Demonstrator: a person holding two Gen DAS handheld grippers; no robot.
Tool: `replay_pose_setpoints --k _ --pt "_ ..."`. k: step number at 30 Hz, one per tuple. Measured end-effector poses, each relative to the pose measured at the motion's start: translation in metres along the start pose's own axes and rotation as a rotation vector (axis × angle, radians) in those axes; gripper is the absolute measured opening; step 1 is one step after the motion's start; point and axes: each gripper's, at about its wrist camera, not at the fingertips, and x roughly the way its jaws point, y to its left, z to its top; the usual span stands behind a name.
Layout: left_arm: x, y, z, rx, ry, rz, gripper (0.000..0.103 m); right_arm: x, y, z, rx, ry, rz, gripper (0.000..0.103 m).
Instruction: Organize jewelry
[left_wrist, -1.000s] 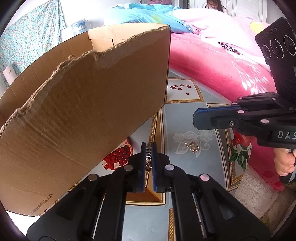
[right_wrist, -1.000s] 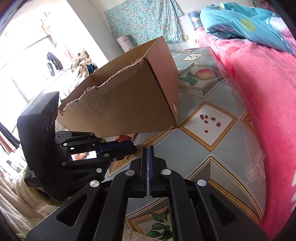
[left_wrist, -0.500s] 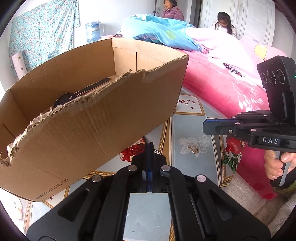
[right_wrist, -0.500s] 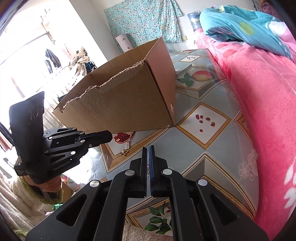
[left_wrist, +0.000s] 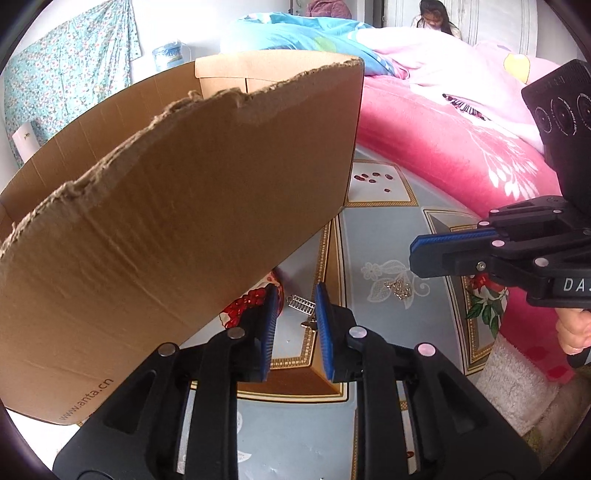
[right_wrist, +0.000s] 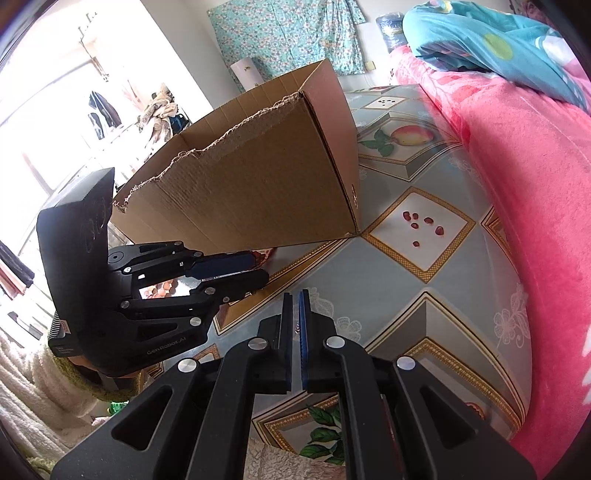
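Left gripper (left_wrist: 295, 314): blue-padded jaws just parted, standing apart and released, low over the patterned tabletop (left_wrist: 373, 236) beside the near wall of the cardboard box (left_wrist: 177, 229). Silver ladder-like jewelry piece (left_wrist: 301, 304): seen in the gap between those jaws, apparently lying on the tabletop with a small clasp end trailing toward the right pad; whether it touches that pad cannot be told. Second small cluster of silver jewelry (left_wrist: 399, 290): on the white floral print farther right, below the tip of the right gripper (left_wrist: 415, 254). Right gripper (seen side-on from the left wrist, and from its own camera (right_wrist: 294, 314)): clenched, pads nearly meeting, with only a tiny unidentifiable glint in the slit. Cardboard box: open-topped, torn upper edge, contents hidden from both views. Pink bedding (right_wrist: 524, 177): along the table's far side. Printed red seeds (right_wrist: 419, 223): on a white diamond panel near the box corner.
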Motion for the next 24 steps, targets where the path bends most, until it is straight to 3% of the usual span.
replay_pose_setpoints --k 7,24 --pt "0.003 -0.011 0.0 0.057 0.001 0.007 0.004 0.003 -0.006 -0.002 0.016 -0.002 0.016 0.004" --pt "0.001 -0.015 -0.001 0.035 0.002 0.017 0.004 -0.002 -0.005 -0.003 0.022 -0.022 0.019 0.004"
